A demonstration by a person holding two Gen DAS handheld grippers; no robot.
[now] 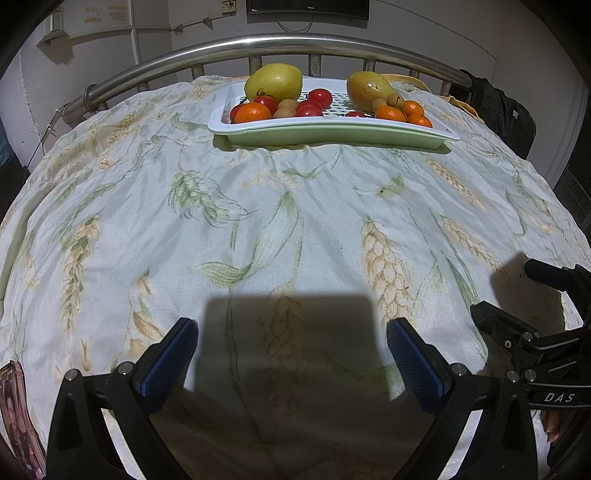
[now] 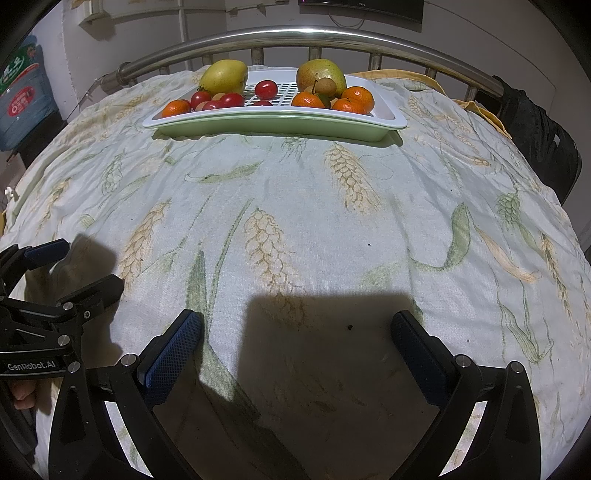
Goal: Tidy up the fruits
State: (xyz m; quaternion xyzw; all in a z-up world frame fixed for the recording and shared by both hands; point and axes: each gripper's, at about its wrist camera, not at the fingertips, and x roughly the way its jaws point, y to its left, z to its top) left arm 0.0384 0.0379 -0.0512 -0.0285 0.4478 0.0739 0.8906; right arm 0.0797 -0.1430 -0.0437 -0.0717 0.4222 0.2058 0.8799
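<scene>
A white slatted tray on a green base (image 1: 332,131) (image 2: 273,120) stands at the far end of a cloth-covered surface. It holds two yellow-green mangoes (image 1: 273,83) (image 1: 369,88) (image 2: 223,76) (image 2: 320,75), red cherry tomatoes (image 1: 319,96) (image 2: 266,88), small oranges (image 1: 253,112) (image 2: 356,98) and tan longans (image 1: 393,99). My left gripper (image 1: 291,332) is open and empty, low over the near cloth. My right gripper (image 2: 297,328) is open and empty beside it. Each gripper shows at the edge of the other's view (image 1: 524,306) (image 2: 74,266).
A wheat-patterned cloth (image 1: 295,229) (image 2: 332,221) covers the surface. A steel rail (image 1: 258,46) (image 2: 295,35) curves behind the tray. A dark bag (image 1: 506,114) (image 2: 535,140) hangs at the far right. A blue water jug (image 2: 22,92) stands at the far left.
</scene>
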